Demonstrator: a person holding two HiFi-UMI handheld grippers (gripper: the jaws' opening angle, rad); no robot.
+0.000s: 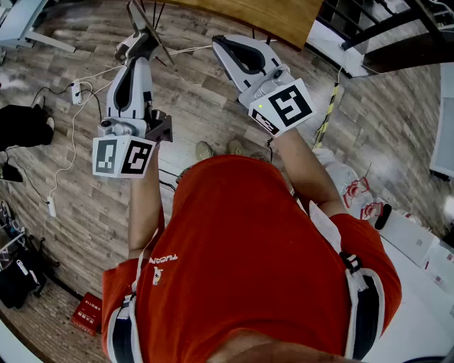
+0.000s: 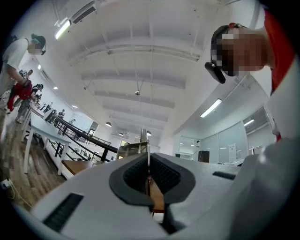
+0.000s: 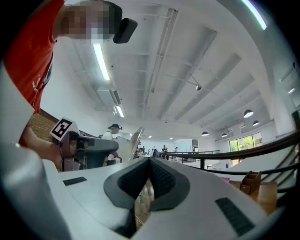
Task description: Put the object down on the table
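1. Head view:
   - The left gripper (image 1: 140,41) is at 11 o'clock; its jaws are pressed together on the edge of a thin metal plate (image 1: 150,32), which may be a lid.
   - The plate sticks up and forward over bare floor (image 1: 64,213), short of the table (image 1: 269,18) at 12 o'clock.
   - Let go here, it would drop to the floor instead of the table; it has to be carried forward and to the right first.
   - The right gripper (image 1: 221,44) is at 12 o'clock, near the left one; a swing across could knock the plate against it.

2. Left gripper view:
   - The left gripper (image 2: 148,159) has its pads closed on the plate (image 2: 140,146), seen edge-on as a thin line running up from between them.
   - I judge the hold to be narrow and near the rim; a smooth sheet pinched this way may pivot or slip if the wrist is turned quickly.
   - It stands near vertical; set down on its edge, it would tip over and clatter, so it wants laying flat before release.

3. Right gripper view:
   - The right gripper (image 3: 149,161) has its jaws shut at the tips with nothing between them, so it gives no support.
   - At 9 o'clock are the left gripper (image 3: 112,146) and the plate (image 3: 130,140), just beside the right gripper's nose; contact there is the nearest hazard.
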